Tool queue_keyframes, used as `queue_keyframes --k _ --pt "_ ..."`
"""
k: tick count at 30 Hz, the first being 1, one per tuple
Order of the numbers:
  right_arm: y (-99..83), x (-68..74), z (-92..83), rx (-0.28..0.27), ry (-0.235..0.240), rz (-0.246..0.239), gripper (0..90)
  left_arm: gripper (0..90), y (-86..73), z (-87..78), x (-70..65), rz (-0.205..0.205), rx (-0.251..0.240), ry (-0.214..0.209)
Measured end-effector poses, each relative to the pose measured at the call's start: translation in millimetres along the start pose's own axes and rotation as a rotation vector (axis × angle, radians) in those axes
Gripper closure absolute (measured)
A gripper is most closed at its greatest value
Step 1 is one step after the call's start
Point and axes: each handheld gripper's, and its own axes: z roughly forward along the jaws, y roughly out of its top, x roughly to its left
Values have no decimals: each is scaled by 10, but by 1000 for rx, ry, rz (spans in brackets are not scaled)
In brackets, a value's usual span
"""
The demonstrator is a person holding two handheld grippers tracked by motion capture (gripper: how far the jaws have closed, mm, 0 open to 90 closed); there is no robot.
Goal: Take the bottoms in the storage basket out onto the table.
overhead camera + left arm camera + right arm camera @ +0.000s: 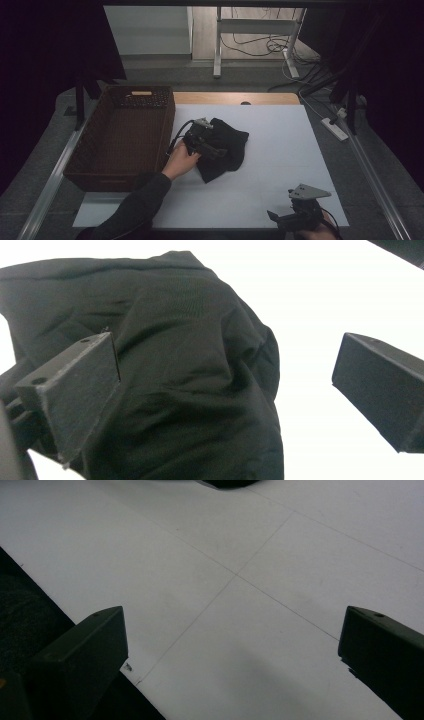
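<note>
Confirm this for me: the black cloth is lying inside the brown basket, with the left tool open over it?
Not quite. The black cloth lies on the white table, right of the brown basket, as the high view shows. The left tool is indeed open over it.

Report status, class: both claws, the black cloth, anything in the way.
Left claw open over the black cloth, no grip. Right claw open, idle near table edge. Wicker basket left of cloth; nothing between.

Crumpled black cloth, mid-table, just right of wicker basket
</note>
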Motion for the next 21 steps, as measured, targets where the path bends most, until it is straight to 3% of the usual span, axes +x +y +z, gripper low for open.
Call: queue_keyframes --k 16,21 --pt "1 2 1 3 -1 1 0 0 97 -277 -46 22 -14 16" --pt "1 1 1 2 -1 1 0 0 120 -399 -25 -10 -26 7"
